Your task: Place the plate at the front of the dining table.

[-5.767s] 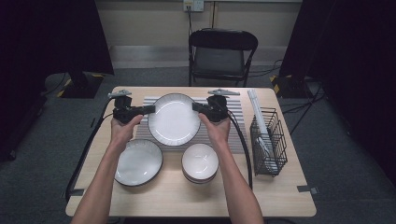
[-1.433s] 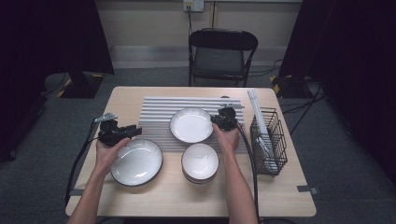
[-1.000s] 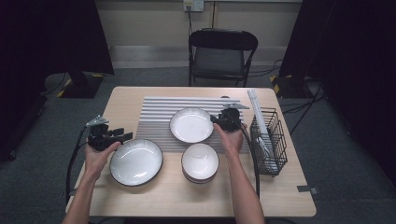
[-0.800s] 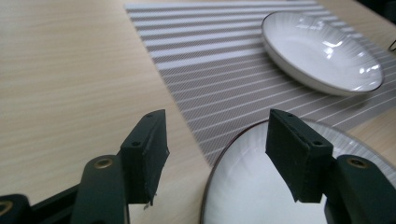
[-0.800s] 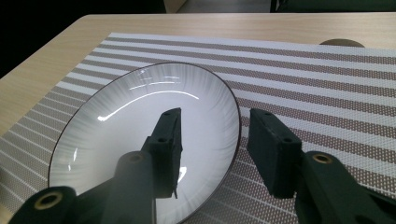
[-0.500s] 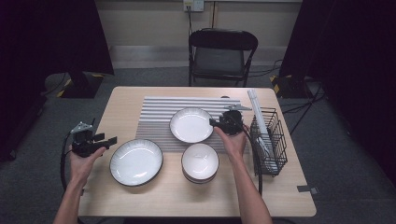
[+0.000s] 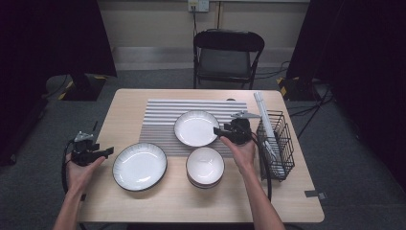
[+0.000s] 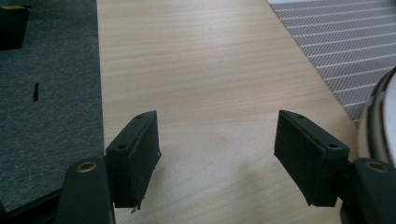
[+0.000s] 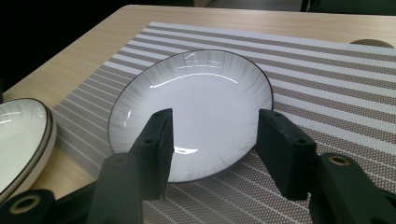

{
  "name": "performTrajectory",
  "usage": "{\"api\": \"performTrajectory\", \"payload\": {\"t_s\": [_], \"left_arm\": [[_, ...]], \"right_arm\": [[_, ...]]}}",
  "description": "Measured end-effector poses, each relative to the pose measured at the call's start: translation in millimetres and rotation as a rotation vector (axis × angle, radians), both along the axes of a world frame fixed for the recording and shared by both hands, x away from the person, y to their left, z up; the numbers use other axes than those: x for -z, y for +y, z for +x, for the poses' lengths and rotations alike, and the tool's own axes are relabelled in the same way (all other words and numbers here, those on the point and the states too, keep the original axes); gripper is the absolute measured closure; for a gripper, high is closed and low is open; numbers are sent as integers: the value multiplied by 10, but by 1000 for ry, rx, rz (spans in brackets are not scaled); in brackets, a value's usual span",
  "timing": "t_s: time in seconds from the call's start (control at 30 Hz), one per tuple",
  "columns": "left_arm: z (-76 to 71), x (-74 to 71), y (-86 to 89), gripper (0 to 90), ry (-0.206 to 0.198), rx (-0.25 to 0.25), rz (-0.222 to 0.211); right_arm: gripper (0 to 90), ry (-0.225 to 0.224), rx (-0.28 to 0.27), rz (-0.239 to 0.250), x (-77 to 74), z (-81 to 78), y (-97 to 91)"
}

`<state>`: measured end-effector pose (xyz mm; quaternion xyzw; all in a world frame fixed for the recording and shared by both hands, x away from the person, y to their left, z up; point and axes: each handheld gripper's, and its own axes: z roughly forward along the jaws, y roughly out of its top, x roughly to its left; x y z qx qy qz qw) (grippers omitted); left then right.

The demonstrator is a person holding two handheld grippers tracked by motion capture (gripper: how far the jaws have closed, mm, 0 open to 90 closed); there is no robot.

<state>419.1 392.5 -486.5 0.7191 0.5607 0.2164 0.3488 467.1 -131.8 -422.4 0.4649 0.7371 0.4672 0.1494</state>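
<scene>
A white dark-rimmed plate (image 7: pixel 196 128) lies flat on the striped placemat (image 7: pixel 158 115). My right gripper (image 7: pixel 217 132) points left at the plate's right rim. In the right gripper view the plate (image 9: pixel 196 98) has its near rim between the jaws of the right gripper (image 9: pixel 217 135), which have just been opening and do not press on it. My left gripper (image 7: pixel 109 152) is at the table's left edge, left of a larger plate (image 7: pixel 140 166). Its jaws have just been opening, and the left gripper (image 8: pixel 217 140) stands wide over bare wood with nothing between them.
A stack of white bowls (image 7: pixel 205 166) sits in front of the placemat, also seen as bowls (image 9: pixel 23 140) at the left. A black wire rack (image 7: pixel 275 143) stands at the table's right side. A folding chair (image 7: pixel 227 55) stands behind the table. The larger plate's rim (image 8: pixel 380 126) shows at the right.
The plate, earlier carried between both grippers, now rests on the placemat. My left hand has swung left and down to the table's edge. The right jaws have widened off the plate's rim.
</scene>
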Motion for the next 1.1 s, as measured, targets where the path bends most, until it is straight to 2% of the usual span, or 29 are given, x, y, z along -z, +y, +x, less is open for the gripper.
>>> {"api": "performTrajectory", "payload": {"t_s": [0.03,0.1,0.27,0.5,0.57,0.73,0.8,0.97,1.03,1.1], "left_arm": [[13,42,-16,300,18,14,22],[27,72,-38,297,25,18,46],[42,114,-65,274,12,29,80],[56,133,-56,234,-1,21,78],[57,134,-60,226,-2,18,78],[76,160,-60,188,-17,20,74],[80,161,-65,180,-18,17,73],[90,163,-61,172,-15,23,67],[95,163,-61,164,-14,24,69],[109,165,-79,153,-13,19,68]], "right_arm": [[464,-9,-3,0,-13,-25,9],[463,-20,-13,0,-31,-56,17],[444,-38,-25,1,-78,-142,19],[436,-53,-36,-20,-144,-254,6],[430,-47,-45,-19,-153,-269,10],[411,-69,-73,5,-225,-383,23],[410,-73,-88,23,-240,-420,20],[376,-74,-137,16,-277,-500,55],[362,-81,-155,37,-296,-545,51],[362,-82,-174,30,-319,-581,62]]}}
